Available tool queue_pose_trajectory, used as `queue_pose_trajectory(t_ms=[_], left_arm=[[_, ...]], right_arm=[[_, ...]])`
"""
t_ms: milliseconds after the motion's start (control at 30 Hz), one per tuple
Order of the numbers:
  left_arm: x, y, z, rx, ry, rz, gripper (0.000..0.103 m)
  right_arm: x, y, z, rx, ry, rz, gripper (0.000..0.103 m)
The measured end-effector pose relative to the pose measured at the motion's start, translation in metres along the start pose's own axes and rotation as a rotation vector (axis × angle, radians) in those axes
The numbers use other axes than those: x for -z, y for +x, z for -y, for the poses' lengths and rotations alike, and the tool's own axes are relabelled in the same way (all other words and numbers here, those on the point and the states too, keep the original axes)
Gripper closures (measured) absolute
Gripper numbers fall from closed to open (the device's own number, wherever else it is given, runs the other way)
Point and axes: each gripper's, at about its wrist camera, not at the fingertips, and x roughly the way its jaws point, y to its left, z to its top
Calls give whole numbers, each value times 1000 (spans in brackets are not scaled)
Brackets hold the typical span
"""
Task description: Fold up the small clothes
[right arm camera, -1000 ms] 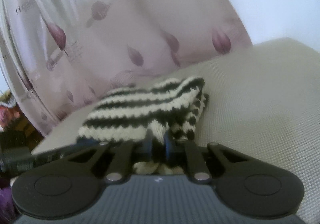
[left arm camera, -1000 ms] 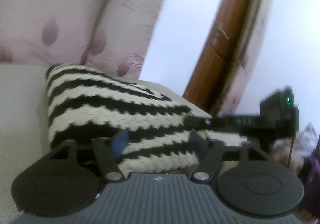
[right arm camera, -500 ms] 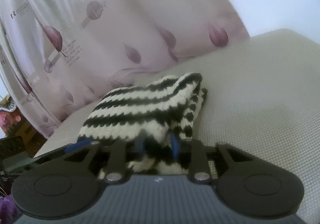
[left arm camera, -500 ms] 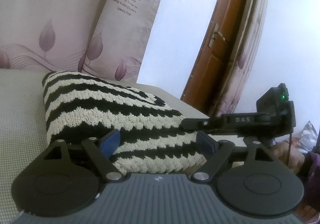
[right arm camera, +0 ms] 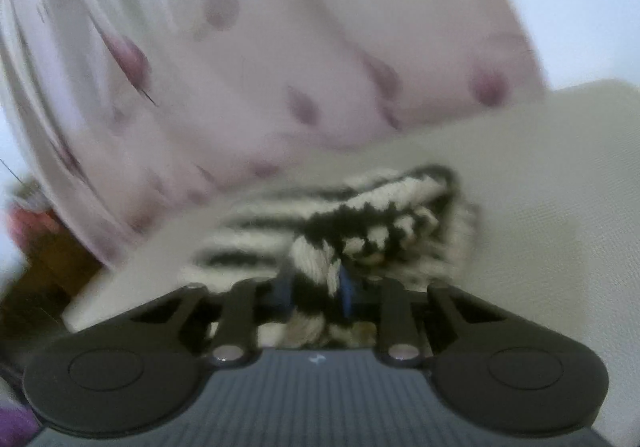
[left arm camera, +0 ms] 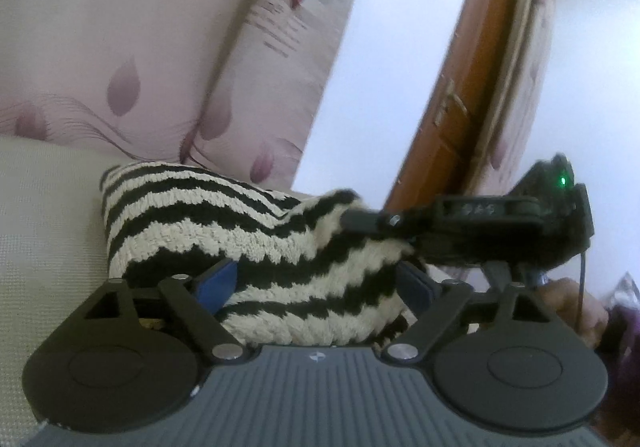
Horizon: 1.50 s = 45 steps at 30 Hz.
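Observation:
A black-and-cream striped knit garment (left arm camera: 224, 235) lies folded on a pale beige cushion (left arm camera: 44, 215). My left gripper (left arm camera: 316, 283) is open, its blue pads wide apart on either side of the garment's near edge. My right gripper (right arm camera: 314, 287) is shut on a bunched corner of the striped knit garment (right arm camera: 360, 215) and lifts it a little. The right gripper also shows in the left wrist view (left arm camera: 472, 223), at the garment's right end. The right wrist view is blurred.
A pink curtain with leaf prints (left arm camera: 120, 47) hangs behind the cushion. A brown wooden door (left arm camera: 460, 95) and white wall stand at the right. The person's hand (left arm camera: 576, 303) shows at the right edge.
The right gripper has pulled the garment's right corner upward and closed tighter on it. The left gripper stays open at the near edge. Both views have shifted.

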Motion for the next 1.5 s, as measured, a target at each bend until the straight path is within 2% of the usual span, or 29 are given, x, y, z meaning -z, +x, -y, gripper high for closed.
queue_pose_trajectory(t_ms=[33,133,233,400,467,500,533,600,667,700,733,767,833,867,933,1000,1100,1200,1267,1333,1467,1500], left_arm=[[0,-1,0,-1,-2,3,15],[1,2,5,7,25,-15,14],[0,3,8,3,43,-24,12],[1,1,5,3,28,-15,11],[1,1,7,3,31,-15,10],[1,1,6,5,30,-16,9],[1,1,6,8,29,-16,9],[0,1,5,11,26,-16,9],[0,1,4,13,24,-14,8],[0,1,4,13,23,-13,8],[-1,1,4,13,22,-12,8],[-1,1,4,15,20,-11,8],[-1,2,4,20,21,-16,8],[0,2,4,19,25,-17,8],[0,1,4,17,25,-14,6],[0,1,3,19,20,-13,6],[0,1,4,19,26,-14,6],[0,1,4,20,25,-13,6],[0,1,4,20,25,-14,6],[0,1,4,21,25,-13,6],[0,1,3,33,27,-17,6],[1,2,5,28,36,-23,5]], right_arm=[[0,-1,6,-40,51,24,84],[13,-3,40,44,146,17,84],[28,-6,66,-11,275,3,84],[23,-10,57,-8,258,-4,78],[20,-18,45,31,188,-2,70],[20,-22,38,59,153,-4,61],[23,-27,31,83,113,-7,58],[31,-36,19,113,33,-10,58],[39,-40,11,120,-11,-36,70],[43,-40,11,114,9,-53,81],[45,-42,14,96,59,-55,84],[47,-46,19,68,113,-43,85],[49,-50,32,67,190,-30,85],[48,-50,41,90,212,-33,85],[44,-52,43,63,230,-22,82],[38,-58,31,81,175,13,81],[25,-63,12,138,68,62,73],[7,-59,-5,90,-8,137,71],[-3,-45,-16,48,-65,122,71],[-7,-26,-22,55,-144,78,72],[15,8,-11,273,-296,-45,77],[24,6,-3,271,-312,-21,77]])
